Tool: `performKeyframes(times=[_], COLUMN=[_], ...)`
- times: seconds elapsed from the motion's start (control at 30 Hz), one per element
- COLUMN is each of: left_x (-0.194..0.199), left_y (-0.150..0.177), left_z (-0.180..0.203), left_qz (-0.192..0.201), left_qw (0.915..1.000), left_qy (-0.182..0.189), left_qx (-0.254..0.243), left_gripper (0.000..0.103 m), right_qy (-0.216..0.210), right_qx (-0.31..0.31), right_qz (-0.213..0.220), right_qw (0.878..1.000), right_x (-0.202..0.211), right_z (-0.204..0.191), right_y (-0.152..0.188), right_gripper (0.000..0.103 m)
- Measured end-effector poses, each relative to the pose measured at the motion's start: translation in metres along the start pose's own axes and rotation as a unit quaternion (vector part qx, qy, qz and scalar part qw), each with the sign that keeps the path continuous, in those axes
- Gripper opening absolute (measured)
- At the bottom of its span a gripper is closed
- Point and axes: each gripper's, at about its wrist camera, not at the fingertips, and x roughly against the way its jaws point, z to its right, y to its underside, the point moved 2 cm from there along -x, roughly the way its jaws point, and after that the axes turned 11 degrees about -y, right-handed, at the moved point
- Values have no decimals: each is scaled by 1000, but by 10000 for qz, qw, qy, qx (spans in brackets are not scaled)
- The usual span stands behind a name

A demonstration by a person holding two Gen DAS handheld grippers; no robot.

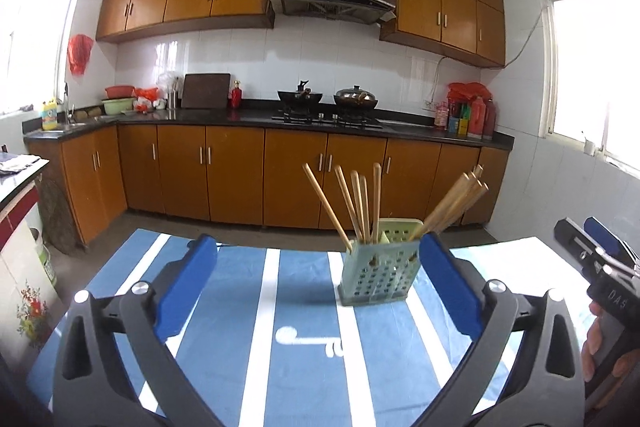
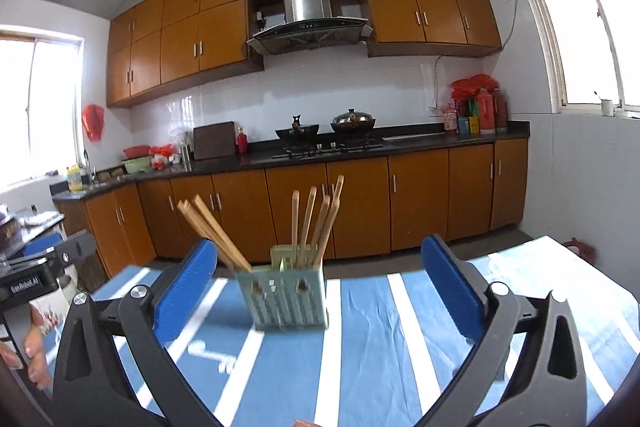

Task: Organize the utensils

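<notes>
Both the left gripper (image 1: 318, 285) and right gripper (image 2: 320, 287) are gaping empty, facing the chopstick holder (image 1: 378, 269) standing upright at center frame.

Both wrist views face the chopstick holder (image 1: 376, 267) (image 2: 286, 297) nearby.

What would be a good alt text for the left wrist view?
A pale green perforated holder full of wooden chopsticks stands on a blue-and-white striped tablecloth, beyond the open left hand-held gripper, with a kitchen behind.
</notes>
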Motion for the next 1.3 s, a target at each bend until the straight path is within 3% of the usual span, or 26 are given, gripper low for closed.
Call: performKeyframes(times=[0.27, 0.5, 0.87, 1.3], left_x=[32, 33, 35, 44], left_y=[60, 86, 102, 114], left_z=[2, -5, -9, -11], left_qz=[114, -32, -127, -172], left_qw=[9986, 9984, 9980, 9982], left_qy=[-393, -465, -555, -538], left_qx=[-328, -308, -266, -212], left_gripper=[99, 99, 99, 99], right_qy=[110, 43, 79, 53], right_qx=[225, -5, -92, -111], right_qz=[-235, -576, -875, -931], right_qw=[9994, 9983, 9961, 9956], right_x=[20, 22, 31, 41], right_z=[-15, -9, -8, -10], right_y=[38, 60, 89, 94], right_gripper=[101, 101, 101, 101])
